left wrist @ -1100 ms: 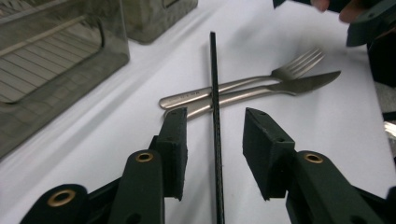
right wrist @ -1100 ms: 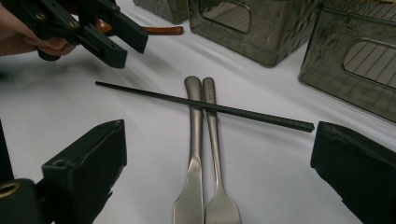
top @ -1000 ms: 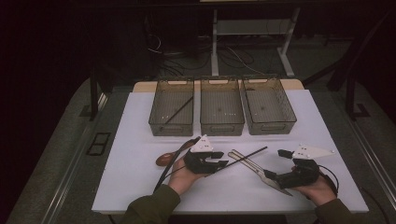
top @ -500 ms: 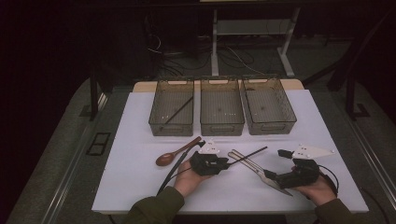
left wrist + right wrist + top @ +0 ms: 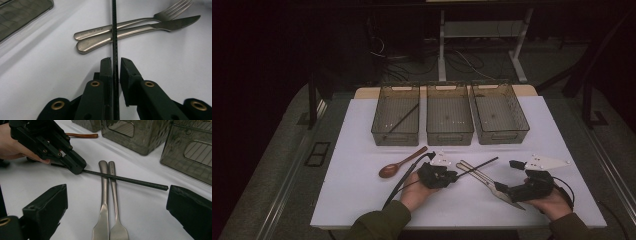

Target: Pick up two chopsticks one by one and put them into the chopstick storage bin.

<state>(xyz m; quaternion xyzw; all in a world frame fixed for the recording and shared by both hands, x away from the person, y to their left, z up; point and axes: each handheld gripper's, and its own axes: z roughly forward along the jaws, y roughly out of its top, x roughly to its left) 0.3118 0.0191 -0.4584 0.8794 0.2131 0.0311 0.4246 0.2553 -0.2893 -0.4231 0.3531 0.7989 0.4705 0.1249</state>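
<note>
Left gripper view shows the left tool [image 5: 114, 62] closing on the black chopstick [image 5: 114, 30], apparently just pinched, lying across the fork [image 5: 130, 23] and knife [image 5: 140, 31] on the bench [image 5: 50, 62], not yet lifted; right tool [image 5: 117, 207] spread, idle.

Dim room, dark grey floor [image 5: 272, 165]; white desk legs [image 5: 442, 45] and tangled cables [image 5: 397, 60] behind

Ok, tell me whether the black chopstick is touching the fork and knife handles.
Touching: in the right gripper view the black chopstick lies across the fork and knife handles.
</note>
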